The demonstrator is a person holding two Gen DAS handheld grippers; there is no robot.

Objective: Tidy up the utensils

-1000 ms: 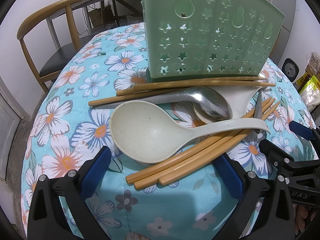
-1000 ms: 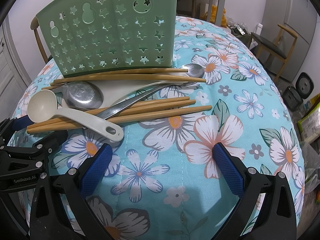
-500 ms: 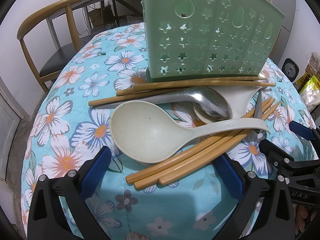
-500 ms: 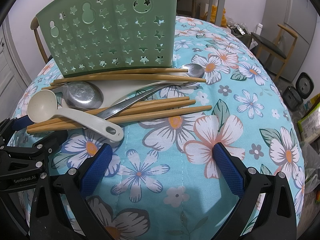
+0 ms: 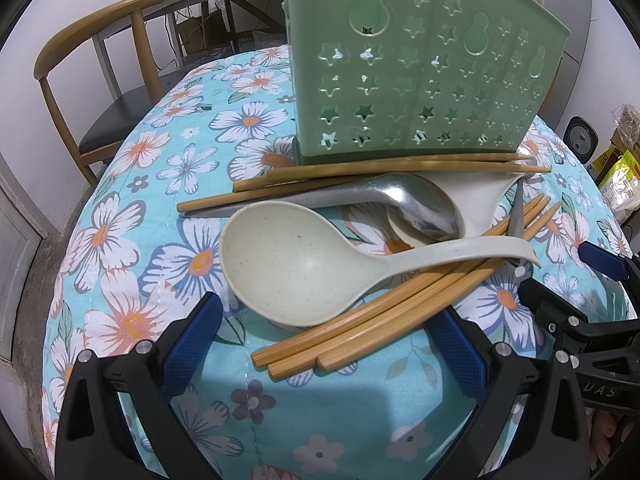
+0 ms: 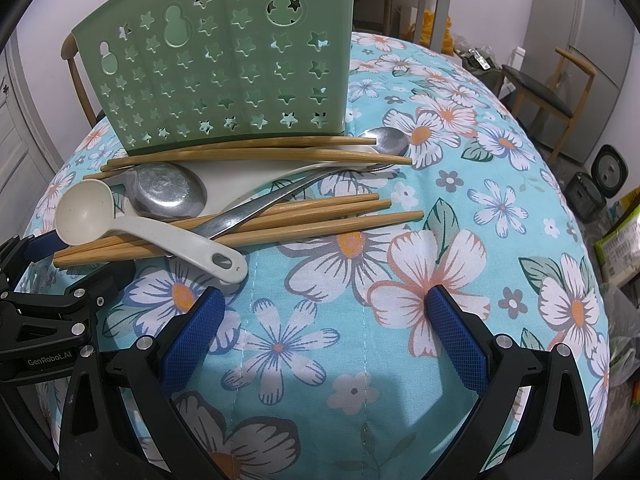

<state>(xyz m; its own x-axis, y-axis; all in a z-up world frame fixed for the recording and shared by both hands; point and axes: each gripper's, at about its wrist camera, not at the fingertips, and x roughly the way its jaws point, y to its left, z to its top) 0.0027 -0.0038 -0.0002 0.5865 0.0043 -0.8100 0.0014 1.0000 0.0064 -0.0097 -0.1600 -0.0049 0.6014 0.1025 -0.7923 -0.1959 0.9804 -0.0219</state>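
A green utensil holder [image 5: 416, 64] with star holes stands upright on the floral tablecloth; it also shows in the right wrist view [image 6: 224, 68]. In front of it lie a cream ladle [image 5: 304, 264], a steel spoon [image 5: 412, 204], a white spoon [image 5: 476, 196] and several wooden chopsticks [image 5: 400, 308]. In the right wrist view the ladle [image 6: 132, 224], steel spoon [image 6: 168, 196] and chopsticks [image 6: 312, 220] lie left of centre. My left gripper [image 5: 320, 340] is open and empty, just short of the ladle. My right gripper [image 6: 320, 324] is open and empty, near the ladle's handle.
The round table [image 6: 460, 240] drops away on all sides. A wooden chair [image 5: 100, 80] stands at the back left, another chair [image 6: 548, 84] at the far right. Bags and appliances [image 6: 600, 184] sit on the floor to the right.
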